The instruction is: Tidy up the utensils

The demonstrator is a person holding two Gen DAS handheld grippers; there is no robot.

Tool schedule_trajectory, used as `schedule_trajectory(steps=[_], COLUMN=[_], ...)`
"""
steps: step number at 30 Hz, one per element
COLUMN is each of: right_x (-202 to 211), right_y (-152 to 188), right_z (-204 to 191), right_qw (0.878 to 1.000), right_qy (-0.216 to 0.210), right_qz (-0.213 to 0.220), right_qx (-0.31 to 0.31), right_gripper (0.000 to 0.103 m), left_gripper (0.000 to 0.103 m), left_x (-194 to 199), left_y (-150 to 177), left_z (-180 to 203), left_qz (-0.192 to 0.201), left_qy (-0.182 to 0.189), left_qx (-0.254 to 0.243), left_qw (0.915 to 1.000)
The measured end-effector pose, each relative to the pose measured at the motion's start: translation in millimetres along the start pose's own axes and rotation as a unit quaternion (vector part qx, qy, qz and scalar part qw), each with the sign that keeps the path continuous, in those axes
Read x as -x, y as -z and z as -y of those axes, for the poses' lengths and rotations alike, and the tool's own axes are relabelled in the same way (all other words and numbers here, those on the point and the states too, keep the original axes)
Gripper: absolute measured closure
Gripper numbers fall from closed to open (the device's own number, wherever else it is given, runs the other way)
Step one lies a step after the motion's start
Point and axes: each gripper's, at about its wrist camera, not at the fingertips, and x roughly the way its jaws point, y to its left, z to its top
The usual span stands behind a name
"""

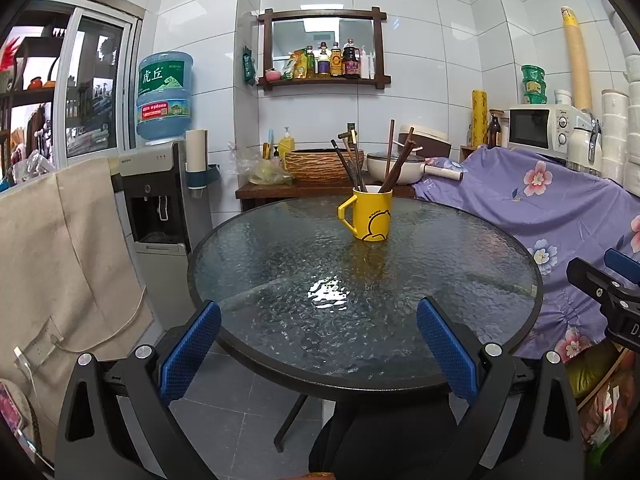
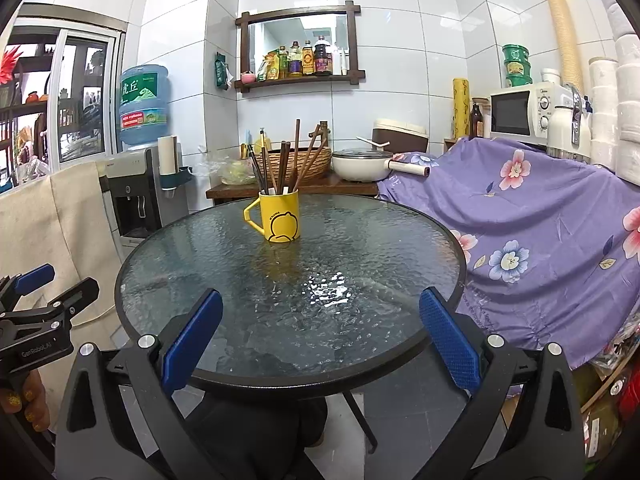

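Observation:
A yellow mug (image 1: 371, 216) (image 2: 280, 218) stands upright at the far side of the round glass table (image 1: 280, 280) (image 2: 380, 248). Several brown chopsticks and dark utensils (image 1: 390, 164) (image 2: 286, 160) stand in it. My left gripper (image 1: 318, 316) is open and empty, held over the table's near edge. My right gripper (image 2: 320, 308) is open and empty, also over the near edge. The right gripper shows at the right edge of the left wrist view (image 1: 600, 284). The left gripper shows at the left edge of the right wrist view (image 2: 44, 292).
A water dispenser (image 1: 160, 200) (image 2: 132, 196) stands at the left behind a beige cloth-covered chair (image 1: 52, 260). A purple floral cloth (image 1: 560, 208) (image 2: 540, 220) covers furniture at the right. A side table with a woven basket (image 1: 320, 164) and a white pot (image 2: 360, 166) stands behind.

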Motion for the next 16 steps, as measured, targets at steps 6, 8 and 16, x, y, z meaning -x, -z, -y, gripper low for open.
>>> schedule_trajectory(steps=[6, 8, 16], right_x=[-3, -4, -7], right_y=[-1, -1, -2], right_z=[-1, 0, -1], right_qw=[1.000, 1.000, 1.000], right_qy=[0.001, 0.002, 0.001], right_qz=[-0.005, -0.006, -0.008], right_qx=[0.002, 0.001, 0.002], right_gripper=[0.006, 0.006, 0.006], left_gripper=[0.007, 0.007, 0.007], left_x=[-1, -3, -11], left_y=[0, 0, -4], left_z=[1, 2, 2], left_qz=[0.000, -0.003, -0.014], left_qy=[0.002, 0.004, -0.001], left_qx=[0.003, 0.004, 0.003], left_qw=[1.0000, 1.0000, 0.9999])
